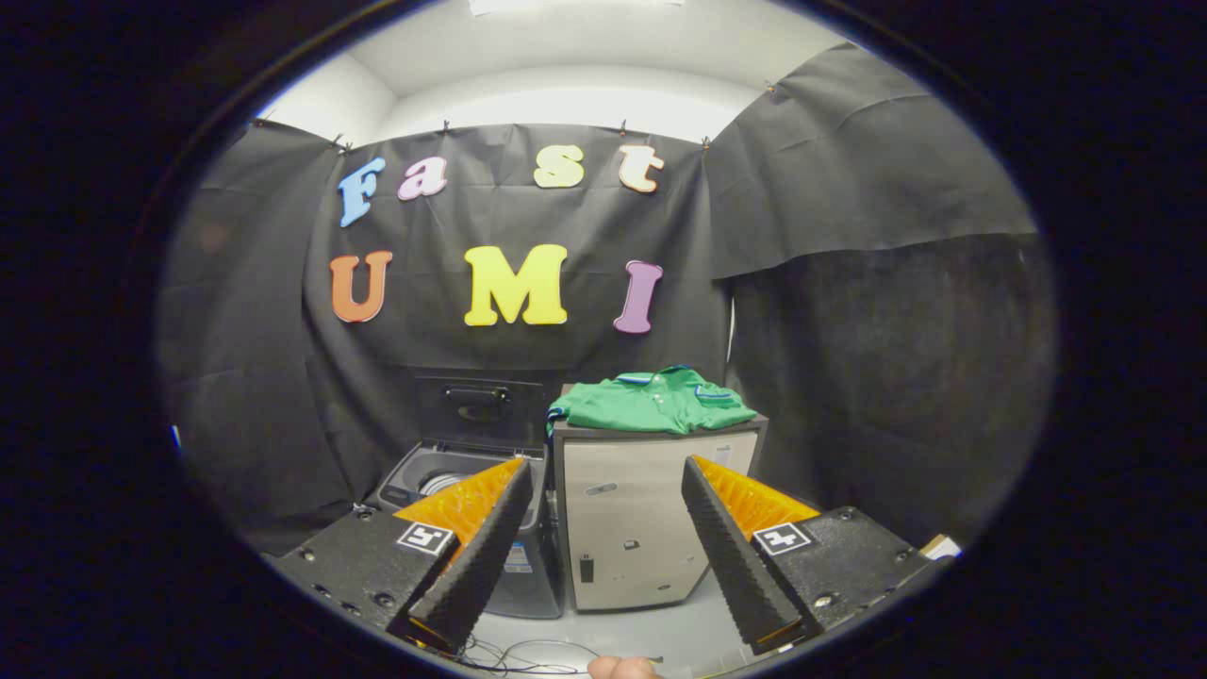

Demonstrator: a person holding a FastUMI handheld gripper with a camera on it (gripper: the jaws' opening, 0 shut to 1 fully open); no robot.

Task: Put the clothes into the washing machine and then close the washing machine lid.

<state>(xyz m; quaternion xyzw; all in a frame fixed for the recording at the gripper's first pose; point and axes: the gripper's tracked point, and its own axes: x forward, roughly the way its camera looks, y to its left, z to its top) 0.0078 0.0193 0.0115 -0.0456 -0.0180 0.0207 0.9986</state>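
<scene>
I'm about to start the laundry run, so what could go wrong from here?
The green shirt hangs over the cabinet edge, so a loose pinch by the open gripper may drag it off. The washing machine lid stands upright behind the opening; a trailing sleeve could catch when it closes.

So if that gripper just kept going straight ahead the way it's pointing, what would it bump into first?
Probably the front of the pale cabinet, which sits between the open gripper's fingers and beyond them. Depth is hard to judge. The green shirt lies on top of it, above that line; the open washing machine stands beside it.
</scene>
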